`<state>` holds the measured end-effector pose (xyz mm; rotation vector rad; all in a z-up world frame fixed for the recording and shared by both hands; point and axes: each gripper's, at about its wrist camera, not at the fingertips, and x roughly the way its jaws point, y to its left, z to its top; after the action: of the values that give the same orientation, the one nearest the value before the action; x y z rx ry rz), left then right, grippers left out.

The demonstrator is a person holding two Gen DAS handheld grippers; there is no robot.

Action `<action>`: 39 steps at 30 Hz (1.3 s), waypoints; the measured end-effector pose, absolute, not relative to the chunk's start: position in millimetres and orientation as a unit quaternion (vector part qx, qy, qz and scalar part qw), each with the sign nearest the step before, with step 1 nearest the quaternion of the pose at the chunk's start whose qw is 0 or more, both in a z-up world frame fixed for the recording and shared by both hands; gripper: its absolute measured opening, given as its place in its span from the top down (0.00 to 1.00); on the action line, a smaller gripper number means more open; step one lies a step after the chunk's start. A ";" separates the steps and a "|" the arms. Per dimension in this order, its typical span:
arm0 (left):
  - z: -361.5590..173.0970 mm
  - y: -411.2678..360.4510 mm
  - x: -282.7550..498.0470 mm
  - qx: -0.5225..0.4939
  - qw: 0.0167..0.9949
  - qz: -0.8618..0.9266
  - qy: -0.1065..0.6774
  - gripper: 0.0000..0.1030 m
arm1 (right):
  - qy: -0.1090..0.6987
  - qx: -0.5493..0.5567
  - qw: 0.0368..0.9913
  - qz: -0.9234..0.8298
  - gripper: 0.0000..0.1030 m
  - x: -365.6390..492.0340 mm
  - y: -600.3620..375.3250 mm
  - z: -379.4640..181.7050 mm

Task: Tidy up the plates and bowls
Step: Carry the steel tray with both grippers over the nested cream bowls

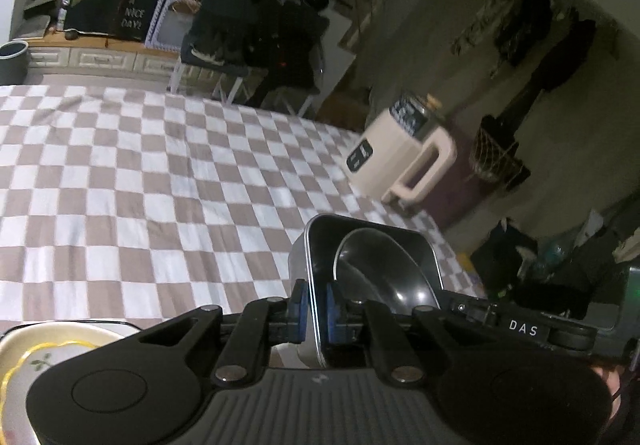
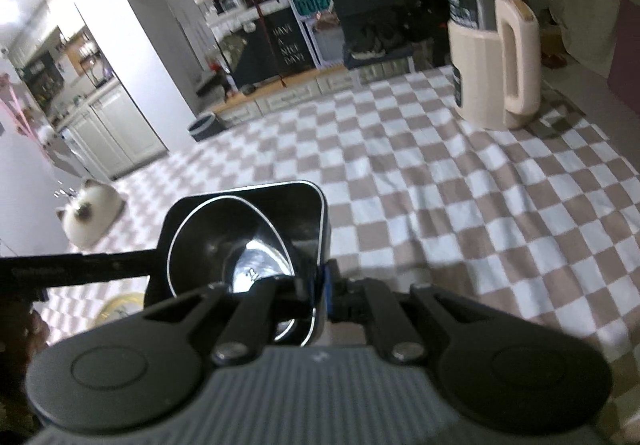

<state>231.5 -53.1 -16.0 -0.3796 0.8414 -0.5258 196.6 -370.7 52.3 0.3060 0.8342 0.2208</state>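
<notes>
Left wrist: gripper (image 1: 314,307) apparently clamps tray (image 1: 308,245) wall.

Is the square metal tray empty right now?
No, a round steel bowl sits inside the square metal tray in the right wrist view.

A glossy metal bowl (image 2: 240,245) sits in a shiny metal tray (image 1: 316,285) above soft, matt chequered cloth (image 1: 140,185).
</notes>
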 end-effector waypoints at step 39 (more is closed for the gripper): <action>-17.5 146.6 127.2 -0.278 0.877 -0.146 0.363 0.85 | 0.410 0.161 0.860 0.257 0.90 186.3 -255.9 59.3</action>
<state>127.2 146.6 -17.5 -0.5802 0.7563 -0.3053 186.3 -255.9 59.3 0.3382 0.8614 0.5395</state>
